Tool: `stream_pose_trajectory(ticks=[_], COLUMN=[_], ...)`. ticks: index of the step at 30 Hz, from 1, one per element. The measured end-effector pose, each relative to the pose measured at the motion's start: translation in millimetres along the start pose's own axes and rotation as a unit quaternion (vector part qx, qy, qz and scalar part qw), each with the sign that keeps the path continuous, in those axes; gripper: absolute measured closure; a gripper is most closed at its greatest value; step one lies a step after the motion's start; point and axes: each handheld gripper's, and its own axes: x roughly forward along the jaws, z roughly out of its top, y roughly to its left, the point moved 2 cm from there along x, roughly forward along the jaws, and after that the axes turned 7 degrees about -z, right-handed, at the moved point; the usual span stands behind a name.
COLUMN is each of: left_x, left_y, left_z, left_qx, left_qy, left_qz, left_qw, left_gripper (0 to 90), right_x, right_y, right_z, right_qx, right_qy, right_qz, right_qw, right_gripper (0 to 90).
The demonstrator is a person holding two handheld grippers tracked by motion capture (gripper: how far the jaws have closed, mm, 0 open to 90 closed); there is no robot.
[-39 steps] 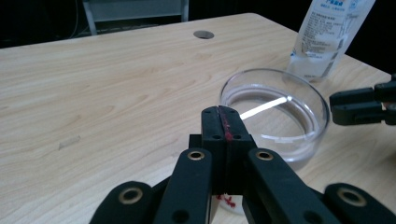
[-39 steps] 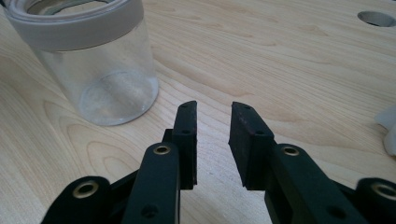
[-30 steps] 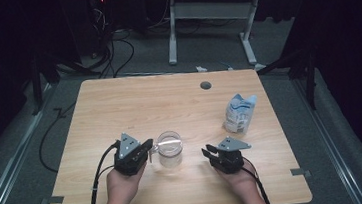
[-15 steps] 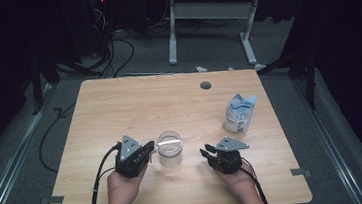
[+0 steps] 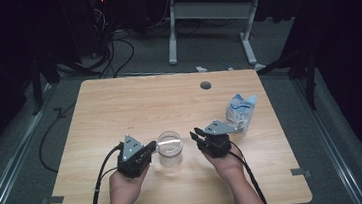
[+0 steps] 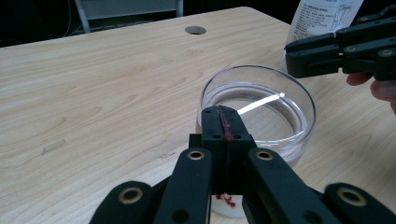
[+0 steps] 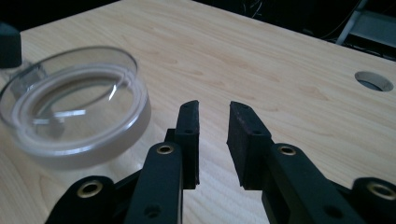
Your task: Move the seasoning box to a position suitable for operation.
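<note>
A clear glass jar (image 5: 170,152) stands open-topped on the wooden table (image 5: 120,113), near its front edge. My left gripper (image 5: 151,146) is shut, and its tips (image 6: 223,119) sit at the jar's (image 6: 275,135) near rim with nothing held between them. My right gripper (image 5: 195,133) hovers on the jar's other side, a short way from it. Its jaws (image 7: 212,116) stand a little apart and have just been closing, with bare table between them. The jar (image 7: 70,126) lies to their left in the right gripper view.
A white and blue plastic bag (image 5: 240,110) stands at the table's right, just behind the right hand. A round cable hole (image 5: 205,85) sits near the far edge. Cables trail from both grippers off the front edge. Desk legs stand on the floor beyond.
The right hand has risen and moved away from the front edge toward the bag, and its jaws look slightly narrower. The left gripper and the jar have stayed put.
</note>
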Motion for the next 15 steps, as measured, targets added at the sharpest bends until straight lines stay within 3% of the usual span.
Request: stream_pose_trajectory(ticks=[5, 9, 15], left_x=[0.1, -0.2, -0.3], left_y=[-0.1, -1.0, -2.2], left_z=[0.0, 0.3, -0.5], left_qx=[-0.001, 0.001, 0.0], left_qy=[0.0, 0.002, -0.001], left_qz=[0.0, 0.001, 0.005], left_qw=[1.0, 1.0, 1.0], left_gripper=[89.9, 89.9, 89.9], right_x=[4.8, 1.5, -6.0], right_y=[1.3, 4.6, 3.8], right_z=[-1.6, -5.2, -9.6], right_qx=[0.013, 0.0, 0.014], right_qy=[-0.002, 0.002, -0.009], right_qz=[0.014, 0.016, 0.024], right_qw=[0.9998, 0.9999, 0.9996], right_gripper=[74.8, 74.9, 82.5])
